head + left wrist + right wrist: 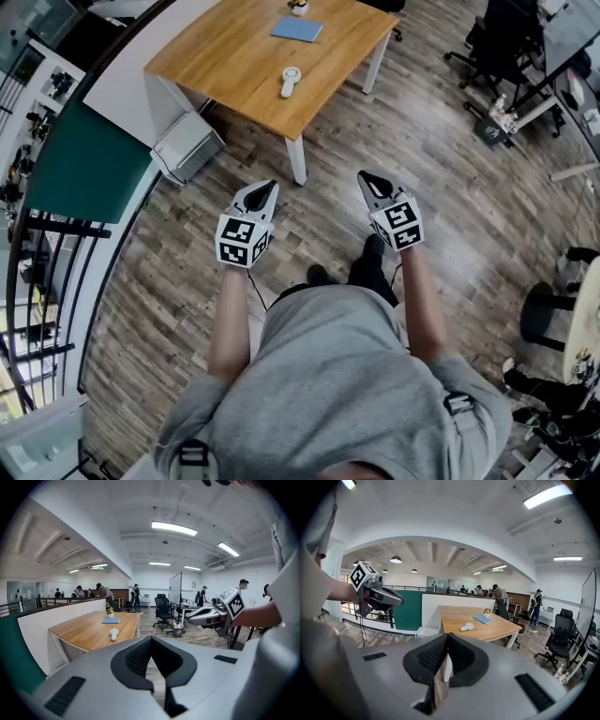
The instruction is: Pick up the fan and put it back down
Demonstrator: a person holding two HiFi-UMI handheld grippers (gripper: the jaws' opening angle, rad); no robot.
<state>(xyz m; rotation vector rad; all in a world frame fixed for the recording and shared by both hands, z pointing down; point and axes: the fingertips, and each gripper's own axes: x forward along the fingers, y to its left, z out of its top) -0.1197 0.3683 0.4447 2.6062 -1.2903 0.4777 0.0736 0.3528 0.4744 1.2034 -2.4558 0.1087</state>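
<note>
Left gripper (263, 191) and right gripper (370, 181) (both empty) closed.

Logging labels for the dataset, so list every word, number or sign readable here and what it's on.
No words or numbers are readable anywhere.
The marker cubes on the left tool and right tool: black-and-white square patterns only, no letters.
On the wooden table, the white fan and blue notebook: no print can be made out.

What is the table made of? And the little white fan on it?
The table top looks like wood or wood-look board: warm brown, matte, with grain lines. Its legs look like white-painted metal, probably. The fan looks like smooth white plastic, though it is too small to be sure.
</note>
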